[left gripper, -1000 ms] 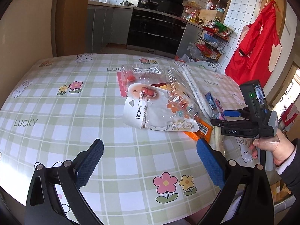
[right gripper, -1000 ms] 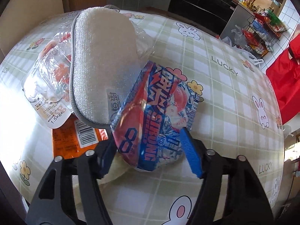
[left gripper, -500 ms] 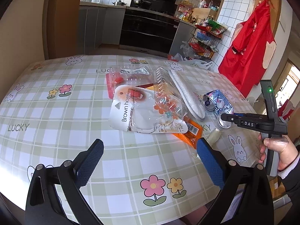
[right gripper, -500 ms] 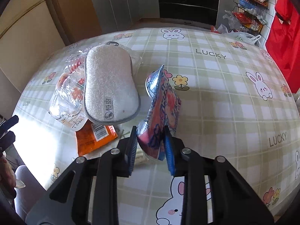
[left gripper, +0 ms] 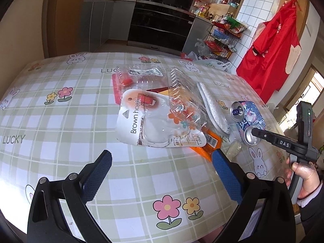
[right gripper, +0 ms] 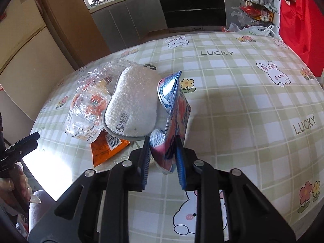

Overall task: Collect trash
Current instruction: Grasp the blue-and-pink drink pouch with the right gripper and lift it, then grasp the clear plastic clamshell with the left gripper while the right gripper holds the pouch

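A pile of trash lies on the checked tablecloth [left gripper: 60, 125]: a white "Brown hook" blister pack [left gripper: 141, 119], a clear plastic box [left gripper: 182, 93], an orange wrapper [left gripper: 210, 141] and a white sponge pad [right gripper: 133, 103]. My right gripper [right gripper: 163, 151] is shut on a crushed blue and red drink can [right gripper: 172, 119] and holds it above the table; it also shows in the left wrist view [left gripper: 247, 117]. My left gripper [left gripper: 162, 162] is open and empty, over the table in front of the pile.
A clear tray with a red piece [left gripper: 133, 77] lies behind the pile. A kitchen counter and oven [left gripper: 160, 26] stand beyond the table. A wire rack of goods [left gripper: 220, 34] and a red apron [left gripper: 271, 46] are at the right.
The right gripper has lifted and turned with the squashed can pinched in it. The left gripper stays open and has shifted slightly in view.
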Demonstrator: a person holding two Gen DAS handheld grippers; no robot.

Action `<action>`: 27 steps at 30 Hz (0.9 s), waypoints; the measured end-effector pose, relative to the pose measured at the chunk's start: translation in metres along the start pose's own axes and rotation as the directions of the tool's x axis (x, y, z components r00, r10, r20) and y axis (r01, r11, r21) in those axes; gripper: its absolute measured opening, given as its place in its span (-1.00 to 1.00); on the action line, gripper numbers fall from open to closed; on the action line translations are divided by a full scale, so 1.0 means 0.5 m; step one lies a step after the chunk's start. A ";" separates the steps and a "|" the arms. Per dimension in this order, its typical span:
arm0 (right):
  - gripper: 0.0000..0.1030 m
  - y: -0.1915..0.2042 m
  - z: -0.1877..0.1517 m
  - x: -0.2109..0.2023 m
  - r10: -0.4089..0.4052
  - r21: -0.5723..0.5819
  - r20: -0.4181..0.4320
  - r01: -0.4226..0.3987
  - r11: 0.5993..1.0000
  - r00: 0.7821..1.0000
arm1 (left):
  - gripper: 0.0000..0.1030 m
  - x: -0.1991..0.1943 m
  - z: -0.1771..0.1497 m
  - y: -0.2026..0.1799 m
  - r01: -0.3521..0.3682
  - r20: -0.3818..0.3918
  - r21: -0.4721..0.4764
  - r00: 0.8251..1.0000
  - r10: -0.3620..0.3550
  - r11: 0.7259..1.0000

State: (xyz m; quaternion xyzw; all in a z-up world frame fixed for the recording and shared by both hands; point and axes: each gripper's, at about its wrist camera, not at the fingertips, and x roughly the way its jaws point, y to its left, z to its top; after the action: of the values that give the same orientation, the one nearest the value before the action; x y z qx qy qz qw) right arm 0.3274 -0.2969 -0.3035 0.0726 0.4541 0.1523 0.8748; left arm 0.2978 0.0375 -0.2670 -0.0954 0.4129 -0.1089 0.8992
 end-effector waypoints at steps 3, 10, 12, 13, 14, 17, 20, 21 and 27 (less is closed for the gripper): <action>-0.49 -0.001 -0.001 0.000 0.005 0.006 0.005 -0.005 1.000 1.000 | 0.73 0.013 0.018 0.010 0.041 -0.001 -0.023 0.999 -0.041 0.999; -0.49 -0.001 -0.003 0.002 0.008 0.003 0.012 -0.008 1.000 1.000 | 0.30 0.076 0.077 -0.009 0.192 -0.012 -0.094 0.981 -0.194 0.977; -0.49 -0.001 -0.002 0.003 0.007 0.003 0.012 -0.007 1.000 1.000 | 0.23 0.107 0.095 -0.014 0.200 -0.028 -0.121 0.978 -0.205 0.972; -0.49 -0.002 -0.003 0.003 0.007 0.006 0.013 -0.007 1.000 1.000 | 0.22 0.123 0.103 -0.015 0.204 -0.034 -0.135 0.977 -0.210 0.970; -0.49 -0.002 -0.002 0.003 0.009 0.009 0.014 -0.009 1.000 1.000 | 0.22 0.133 0.109 -0.019 0.196 -0.041 -0.146 0.978 -0.203 0.970; -0.49 -0.003 -0.003 0.003 0.011 0.009 0.017 -0.011 1.000 1.000 | 0.21 0.165 0.123 -0.025 0.189 -0.062 -0.165 0.978 -0.202 0.968; -0.49 0.000 -0.004 0.003 0.007 -0.001 0.019 -0.007 1.000 1.000 | 0.21 0.186 0.133 -0.035 0.172 -0.076 -0.175 0.979 -0.187 0.969; -0.49 0.001 -0.005 0.004 0.007 -0.001 0.020 -0.007 1.000 1.000 | 0.21 0.193 0.138 -0.039 0.159 -0.080 -0.170 0.981 -0.174 0.973; -0.49 0.000 -0.006 0.002 0.010 0.003 0.025 -0.010 1.000 1.000 | -0.07 0.227 0.140 -0.067 0.077 -0.102 -0.106 0.991 -0.088 0.991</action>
State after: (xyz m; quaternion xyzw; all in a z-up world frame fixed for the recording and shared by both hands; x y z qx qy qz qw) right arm 0.3254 -0.2963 -0.3061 0.0781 0.4428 0.1552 0.8796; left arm 0.4193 -0.0199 -0.2952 -0.1520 0.4609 -0.1297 0.8647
